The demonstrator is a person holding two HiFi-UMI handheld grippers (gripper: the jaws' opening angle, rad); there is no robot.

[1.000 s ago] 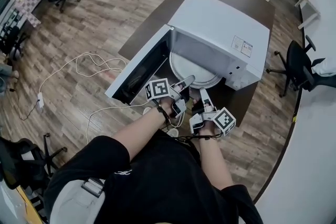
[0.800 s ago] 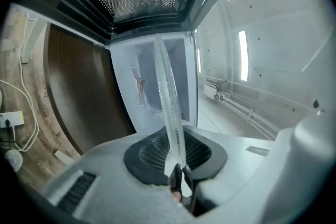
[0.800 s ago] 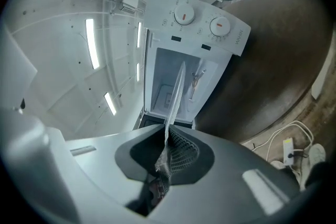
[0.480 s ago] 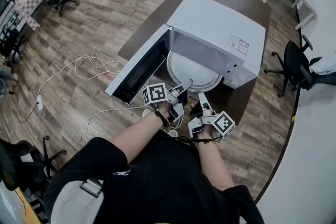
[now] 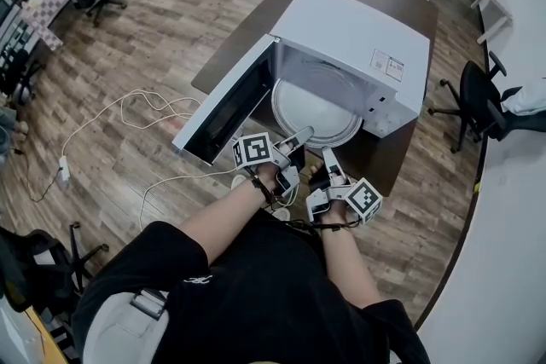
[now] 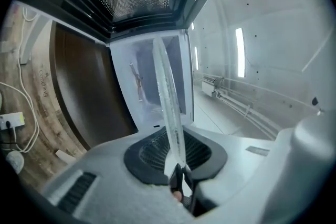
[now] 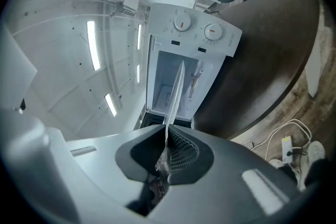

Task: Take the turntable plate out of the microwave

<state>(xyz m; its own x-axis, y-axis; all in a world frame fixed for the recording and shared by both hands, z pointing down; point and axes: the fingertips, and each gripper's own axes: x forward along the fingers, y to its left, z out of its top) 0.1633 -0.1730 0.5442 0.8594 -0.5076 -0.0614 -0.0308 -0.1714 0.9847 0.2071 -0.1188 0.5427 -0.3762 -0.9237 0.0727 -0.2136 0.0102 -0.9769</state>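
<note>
Okay, left gripper (image 5: 300,135) first: jaws narrow, pinched on the near rim of the turntable plate (image 5: 320,111). The left gripper view shows the glass edge-on, running straight out from between the pads. Right gripper (image 5: 328,156): jaws have just been closing and the rim of the same plate is between them, pads pressed on the glass in the right gripper view. So both are clamped on it, side by side on the edge nearest the person, left one on the left part of that edge, right one just beside it to the right.

Plate lies flat and partly out of the microwave (image 5: 358,38). Its near part pokes past the opening, over the dark table (image 5: 243,43); the far part sits inside the cavity. Door (image 5: 223,115) is swung wide open to the left, clear of the plate. Panel with two dials (image 7: 195,26) is on the right of the opening.

Key relation: the plate reaches forward from both grippers into the cavity, so it comes out by drawing it back toward the person. Round disc, no long axis, but it must stay level to clear the opening. Neither hand is nearer in any useful sense, since both hold it; the left tip sits slightly deeper along the rim. Judgement: pulling unevenly could twist the glass against the cavity wall.
</note>
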